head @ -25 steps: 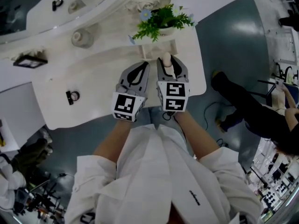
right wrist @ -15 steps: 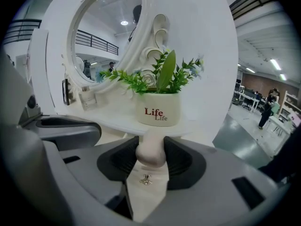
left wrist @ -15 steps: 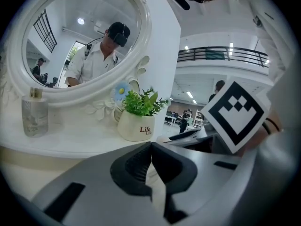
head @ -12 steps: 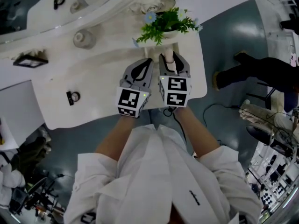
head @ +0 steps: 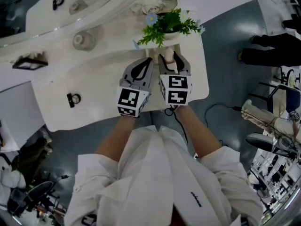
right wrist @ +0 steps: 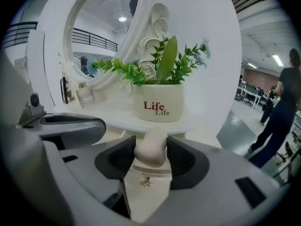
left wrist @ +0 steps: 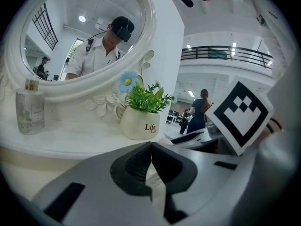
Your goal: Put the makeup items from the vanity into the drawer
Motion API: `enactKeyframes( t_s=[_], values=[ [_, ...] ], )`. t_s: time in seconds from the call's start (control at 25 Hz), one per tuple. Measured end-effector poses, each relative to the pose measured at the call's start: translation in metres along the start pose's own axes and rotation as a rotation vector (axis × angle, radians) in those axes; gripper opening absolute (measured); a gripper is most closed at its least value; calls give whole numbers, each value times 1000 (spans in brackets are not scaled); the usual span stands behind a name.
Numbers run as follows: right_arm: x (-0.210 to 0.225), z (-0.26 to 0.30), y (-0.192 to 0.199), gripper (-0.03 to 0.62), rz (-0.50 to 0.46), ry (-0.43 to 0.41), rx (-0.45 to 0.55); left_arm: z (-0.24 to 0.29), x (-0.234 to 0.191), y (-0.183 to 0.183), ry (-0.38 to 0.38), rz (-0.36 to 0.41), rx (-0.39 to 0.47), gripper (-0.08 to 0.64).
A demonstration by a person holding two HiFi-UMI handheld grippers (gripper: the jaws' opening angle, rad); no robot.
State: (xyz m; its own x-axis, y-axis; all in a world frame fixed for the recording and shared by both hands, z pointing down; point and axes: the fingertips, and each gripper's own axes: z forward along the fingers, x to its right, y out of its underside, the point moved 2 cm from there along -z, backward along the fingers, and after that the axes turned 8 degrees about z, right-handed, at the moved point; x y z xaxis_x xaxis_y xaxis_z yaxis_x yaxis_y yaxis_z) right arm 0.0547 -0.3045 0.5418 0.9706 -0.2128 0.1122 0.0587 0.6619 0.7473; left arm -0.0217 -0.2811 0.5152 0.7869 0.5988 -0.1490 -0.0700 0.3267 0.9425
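**Right gripper** (right wrist: 150,147) poised above the small drawer (right wrist: 146,199) beneath the plant pot (right wrist: 157,102); its jaws have just been opening to a middling gap, yet both pads appear to touch the makeup sponge (right wrist: 150,150) between them; release seems under way, 1 item nearly stowed. **Left gripper** (left wrist: 150,147) alongside; jaws closed on nothing.
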Motion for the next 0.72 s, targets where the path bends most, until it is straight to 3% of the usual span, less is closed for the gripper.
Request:
enactKeyframes(
  t_s=[0.24,0.72],
  values=[
    [-1,2,5,264,-3,-22,-17,-1,0,2,-4,-6,0,26],
    [5,-15,9,265,31,-27,22,-11,-3,4,-25,-3,7,26]
  ],
)
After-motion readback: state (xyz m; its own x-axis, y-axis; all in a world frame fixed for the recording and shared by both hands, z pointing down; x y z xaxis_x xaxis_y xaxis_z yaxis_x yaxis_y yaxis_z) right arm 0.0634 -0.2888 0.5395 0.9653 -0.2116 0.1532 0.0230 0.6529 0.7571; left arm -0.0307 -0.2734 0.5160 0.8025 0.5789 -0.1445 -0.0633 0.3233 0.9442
